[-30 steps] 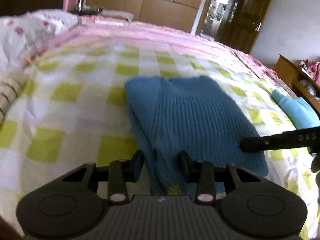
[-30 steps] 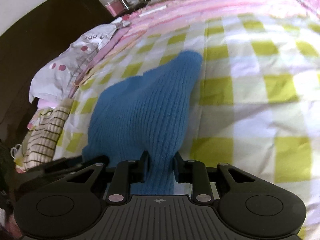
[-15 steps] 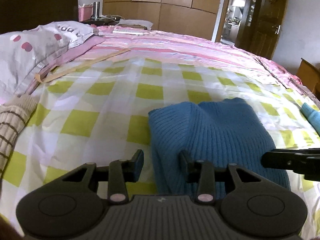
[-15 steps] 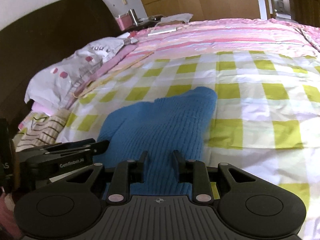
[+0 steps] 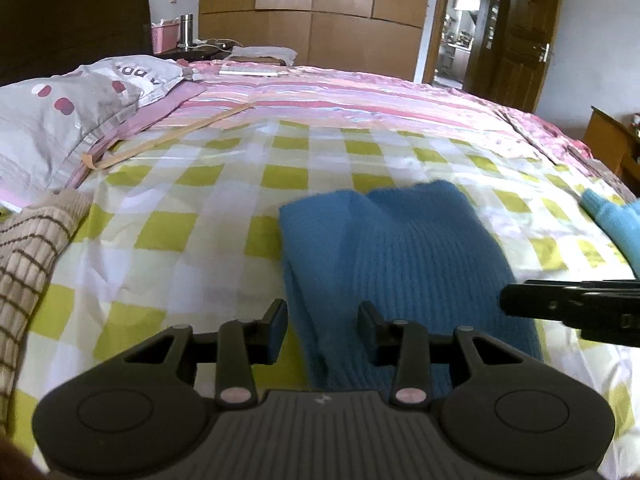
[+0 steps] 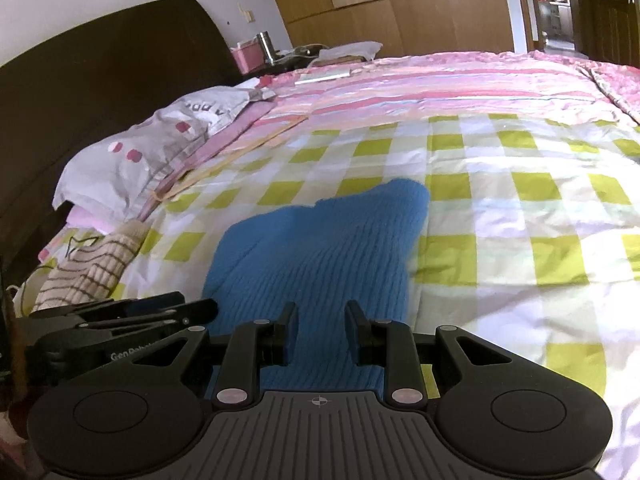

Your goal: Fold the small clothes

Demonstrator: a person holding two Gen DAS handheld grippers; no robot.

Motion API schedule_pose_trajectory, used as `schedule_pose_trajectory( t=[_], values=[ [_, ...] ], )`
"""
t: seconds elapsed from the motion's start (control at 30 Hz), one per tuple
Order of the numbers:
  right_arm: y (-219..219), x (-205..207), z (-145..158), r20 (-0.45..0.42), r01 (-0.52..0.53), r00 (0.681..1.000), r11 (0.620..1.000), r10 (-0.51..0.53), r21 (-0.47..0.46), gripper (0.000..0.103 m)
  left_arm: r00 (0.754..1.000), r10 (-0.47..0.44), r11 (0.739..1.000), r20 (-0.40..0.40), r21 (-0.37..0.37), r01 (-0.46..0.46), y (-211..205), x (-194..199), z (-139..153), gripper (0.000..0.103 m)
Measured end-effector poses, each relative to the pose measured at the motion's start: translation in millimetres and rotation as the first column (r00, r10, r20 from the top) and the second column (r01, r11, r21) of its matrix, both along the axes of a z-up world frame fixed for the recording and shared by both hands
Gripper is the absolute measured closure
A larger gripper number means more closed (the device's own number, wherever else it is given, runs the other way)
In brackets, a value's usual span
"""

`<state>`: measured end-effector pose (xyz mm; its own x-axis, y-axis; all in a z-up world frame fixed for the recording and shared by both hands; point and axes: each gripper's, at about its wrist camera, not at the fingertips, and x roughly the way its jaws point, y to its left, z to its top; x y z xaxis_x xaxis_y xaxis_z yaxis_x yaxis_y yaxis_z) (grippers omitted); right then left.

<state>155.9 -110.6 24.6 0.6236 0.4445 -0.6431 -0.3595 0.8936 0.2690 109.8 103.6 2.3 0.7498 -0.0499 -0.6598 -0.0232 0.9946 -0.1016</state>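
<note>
A blue ribbed knit garment point(image 5: 404, 256) lies folded flat on the green-and-white checked bedspread point(image 5: 192, 240); it also shows in the right wrist view point(image 6: 316, 256). My left gripper point(image 5: 322, 322) is open and empty, raised just above the garment's near left edge. My right gripper point(image 6: 318, 322) is open and empty, raised over the garment's near end. The right gripper's fingers point(image 5: 560, 300) show at the right of the left wrist view. The left gripper's fingers point(image 6: 160, 312) show at the lower left of the right wrist view.
A beige striped knit garment point(image 5: 28, 248) lies at the bed's left edge, near a grey pillow point(image 5: 60, 120). A light blue folded cloth point(image 5: 616, 220) lies at the right edge. A pink striped quilt point(image 5: 360, 96) covers the far half. A dark headboard point(image 6: 100, 92) stands at left.
Both grippers have let go of the blue garment, opened and lifted back from it. The garment now lies flat and still on the bed.
</note>
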Motion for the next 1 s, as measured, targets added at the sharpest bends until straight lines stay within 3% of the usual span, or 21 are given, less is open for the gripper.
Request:
schedule_pose_trajectory(
  t=[0.2, 0.6, 1.0],
  values=[
    [3, -13, -11, -0.029, 0.005, 1.000, 0.999, -0.006, -0.046, 0.077, 0.999, -0.025, 0.999, -0.046, 0.024, 0.026, -12, -20, -10, 0.059],
    [-6, -57, -4, 0.011, 0.013, 1.000, 0.999, -0.013, -0.043, 0.076, 0.998, -0.052, 0.998, -0.036, 0.037, 0.053, -31, -52, -5, 0.058],
    [-16, -85, -14, -0.012, 0.034, 0.999, 0.999, -0.034, -0.029, 0.076, 0.998, -0.054, 0.997, -0.026, 0.058, 0.056, -43, -79, -5, 0.052]
  ],
)
